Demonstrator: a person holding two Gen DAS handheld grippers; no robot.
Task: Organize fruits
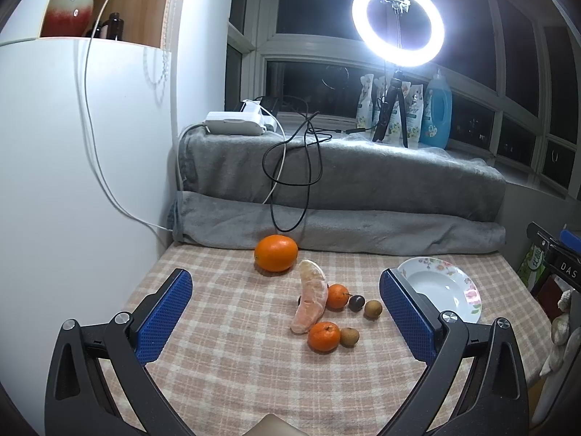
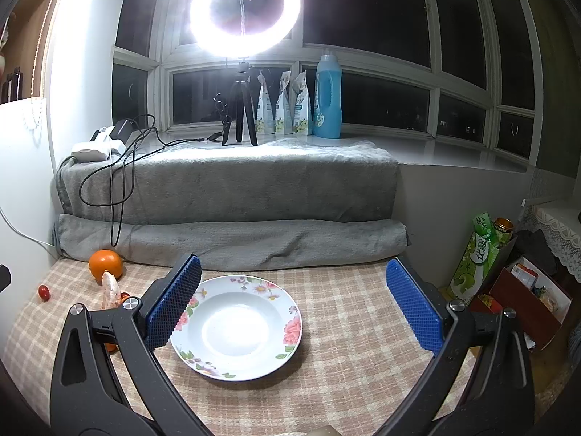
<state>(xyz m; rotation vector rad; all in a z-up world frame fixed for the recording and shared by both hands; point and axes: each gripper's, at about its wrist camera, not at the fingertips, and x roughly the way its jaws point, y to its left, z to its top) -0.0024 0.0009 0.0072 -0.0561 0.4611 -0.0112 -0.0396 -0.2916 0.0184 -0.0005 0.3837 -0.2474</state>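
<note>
beige checked tablecloth [image 1: 225, 356]: bare at front and left | white floral-rimmed plate [image 2: 236, 330]: empty, right side | peeled pale pomelo segment [image 1: 311, 301]: mid-table, long axis near-to-far | left gripper [image 1: 285, 318], right gripper [image 2: 292, 309]: jaws wide apart, holding nothing

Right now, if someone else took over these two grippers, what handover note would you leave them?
Left gripper: open, empty, facing the fruit cluster.
Right gripper: open, empty, over the floral plate.
Fruit all on the checked cloth: big orange at the back, pomelo segment, two mandarins, two brown longans, a dark grape, and a small red tomato off alone.
Done: nothing, plate empty.
Left: probably move every fruit to the plate.
</note>
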